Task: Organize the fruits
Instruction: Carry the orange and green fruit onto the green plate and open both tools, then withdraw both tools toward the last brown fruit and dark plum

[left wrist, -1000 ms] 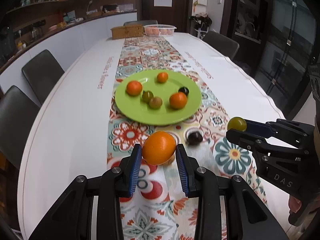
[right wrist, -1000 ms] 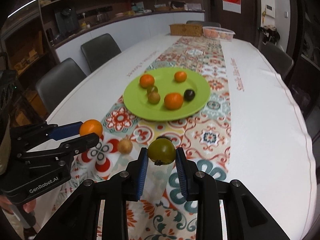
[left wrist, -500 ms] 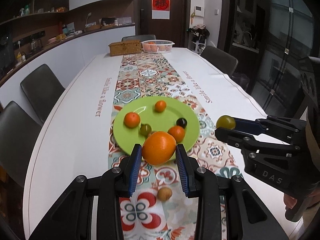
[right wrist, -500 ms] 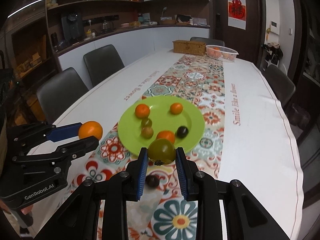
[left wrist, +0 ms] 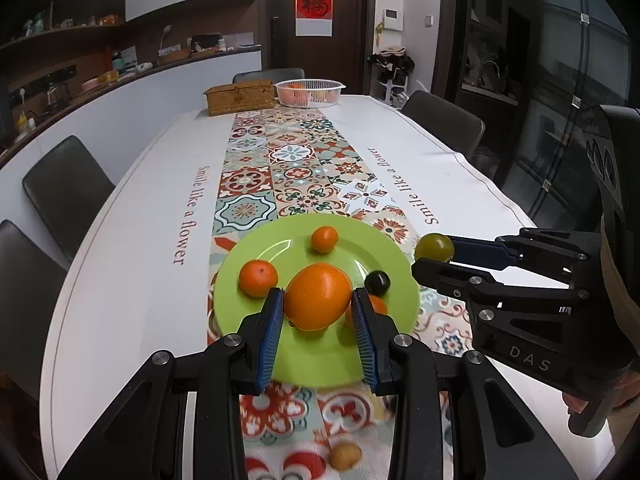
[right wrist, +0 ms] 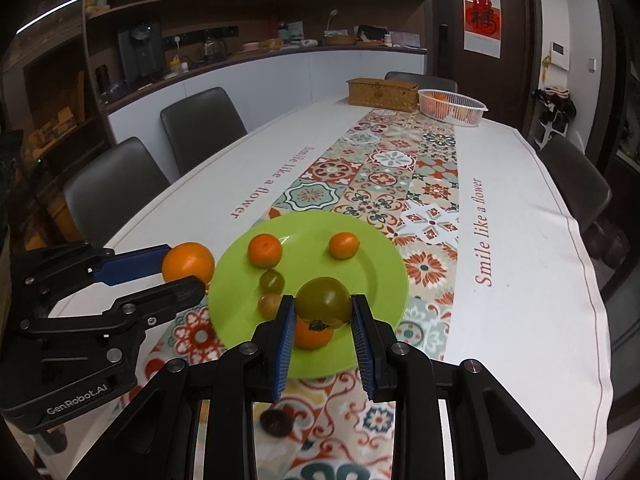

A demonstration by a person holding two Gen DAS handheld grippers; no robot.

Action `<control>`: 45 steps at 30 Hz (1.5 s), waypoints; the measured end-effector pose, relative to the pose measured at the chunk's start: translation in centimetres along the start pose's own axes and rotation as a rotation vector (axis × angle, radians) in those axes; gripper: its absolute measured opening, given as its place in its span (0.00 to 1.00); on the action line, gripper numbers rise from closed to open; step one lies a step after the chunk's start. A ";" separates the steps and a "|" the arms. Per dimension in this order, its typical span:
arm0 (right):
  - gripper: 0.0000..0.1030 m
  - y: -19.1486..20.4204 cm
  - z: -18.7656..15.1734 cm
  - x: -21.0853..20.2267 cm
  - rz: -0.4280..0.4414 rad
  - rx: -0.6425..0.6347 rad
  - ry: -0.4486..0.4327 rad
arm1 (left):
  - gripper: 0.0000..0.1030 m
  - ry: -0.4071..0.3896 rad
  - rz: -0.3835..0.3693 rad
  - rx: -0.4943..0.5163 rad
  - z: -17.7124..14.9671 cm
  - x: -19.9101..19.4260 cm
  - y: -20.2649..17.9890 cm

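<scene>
My left gripper (left wrist: 318, 312) is shut on a large orange (left wrist: 318, 296) and holds it above the near part of the green plate (left wrist: 288, 352). My right gripper (right wrist: 323, 316) is shut on a green tomato (right wrist: 324, 302), also over the plate (right wrist: 376, 280). On the plate lie two small oranges (right wrist: 264, 250) (right wrist: 344, 245), a third orange (right wrist: 314, 336) partly hidden under the tomato, two small greenish fruits (right wrist: 272, 281) and a dark plum (left wrist: 377, 282). Each gripper shows in the other's view: the right (left wrist: 434, 254) and the left (right wrist: 188, 266).
A small tan fruit (left wrist: 344, 455) and a dark fruit (right wrist: 275, 422) lie on the patterned runner (left wrist: 292, 176) near me. A wicker box (left wrist: 240, 98) and a white basket (left wrist: 310, 92) with oranges stand at the table's far end. Dark chairs (left wrist: 66, 192) line both sides.
Both grippers have moved forward with their fruit, from over the runner to above the plate. The loose tan and dark fruits on the runner now sit behind the fingertips.
</scene>
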State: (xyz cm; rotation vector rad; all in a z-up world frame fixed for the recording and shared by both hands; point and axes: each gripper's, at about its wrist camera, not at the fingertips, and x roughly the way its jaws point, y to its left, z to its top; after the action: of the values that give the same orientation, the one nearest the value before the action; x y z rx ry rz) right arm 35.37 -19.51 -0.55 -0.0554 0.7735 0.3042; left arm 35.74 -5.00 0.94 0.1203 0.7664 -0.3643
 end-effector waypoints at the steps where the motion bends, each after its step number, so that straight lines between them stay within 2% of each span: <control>1: 0.28 -0.2 0.2 0.3 -0.001 -0.003 0.002 | 0.33 0.000 -0.003 0.000 0.1 0.3 0.1; 13: 0.28 -1.6 1.7 6.0 0.007 -0.040 0.062 | 0.33 0.033 -0.064 -0.002 1.4 6.6 1.7; 18: 0.28 -1.9 1.8 7.9 0.012 -0.039 0.085 | 0.34 0.050 -0.055 -0.002 1.3 8.2 2.3; 20: 0.28 -2.0 1.7 8.2 0.012 -0.035 0.088 | 0.39 0.039 -0.053 0.001 1.1 8.1 2.5; 22: 0.29 -2.0 1.6 8.5 0.015 -0.030 0.093 | 0.46 0.027 -0.042 0.012 1.0 7.8 2.5; 26: 0.32 -2.1 1.3 8.1 0.013 -0.024 0.085 | 0.46 0.017 0.003 0.021 0.5 6.7 2.4; 29: 0.32 -1.9 1.0 7.0 0.007 -0.026 0.067 | 0.46 0.025 0.006 0.001 0.1 5.6 2.5; 36: 0.32 -1.1 -0.2 2.5 0.008 -0.033 0.009 | 0.46 0.007 0.050 -0.006 -1.3 1.3 1.1; 40: 0.42 -0.3 -0.6 -0.4 0.012 -0.037 -0.031 | 0.50 -0.006 0.062 -0.011 -1.8 -1.2 0.2; 45: 0.42 0.7 -1.6 -3.5 0.005 -0.053 -0.065 | 0.55 -0.023 0.094 -0.003 -2.7 -4.3 -0.8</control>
State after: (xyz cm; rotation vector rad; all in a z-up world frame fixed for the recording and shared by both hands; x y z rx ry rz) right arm 31.76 -19.92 0.80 -0.0928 0.7017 0.3299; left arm 30.81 -3.91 2.01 0.1484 0.7360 -0.2743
